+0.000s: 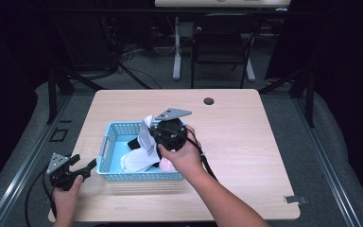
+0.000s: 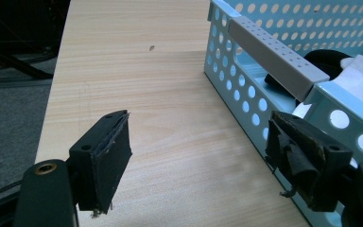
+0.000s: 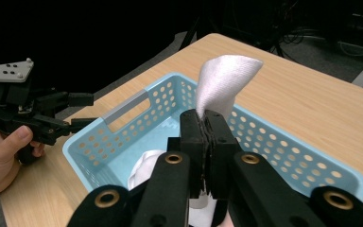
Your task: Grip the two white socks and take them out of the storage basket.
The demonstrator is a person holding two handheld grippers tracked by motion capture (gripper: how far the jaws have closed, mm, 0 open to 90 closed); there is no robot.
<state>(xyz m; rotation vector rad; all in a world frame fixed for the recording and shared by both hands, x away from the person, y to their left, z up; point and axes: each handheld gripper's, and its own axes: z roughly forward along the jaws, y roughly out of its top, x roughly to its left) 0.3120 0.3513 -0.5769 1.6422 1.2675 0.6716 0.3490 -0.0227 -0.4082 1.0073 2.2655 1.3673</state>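
Sock [image 3: 224, 78] clamped in right gripper [image 3: 208, 142] above basket [image 1: 105, 142]; left gripper [image 2: 203, 156] apart beside rim.

Dim room with dark surroundings; the table [image 1: 246, 142] is evenly lit from above, shadows soft, pictures slightly grainy.

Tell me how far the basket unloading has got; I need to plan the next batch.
Nothing lies out on the table yet, so no piece looks finished. In hand: the right gripper is shut on a white sock, raised above the blue basket. Left: more white, black and pink cloth inside. The left gripper waits open beside the basket.
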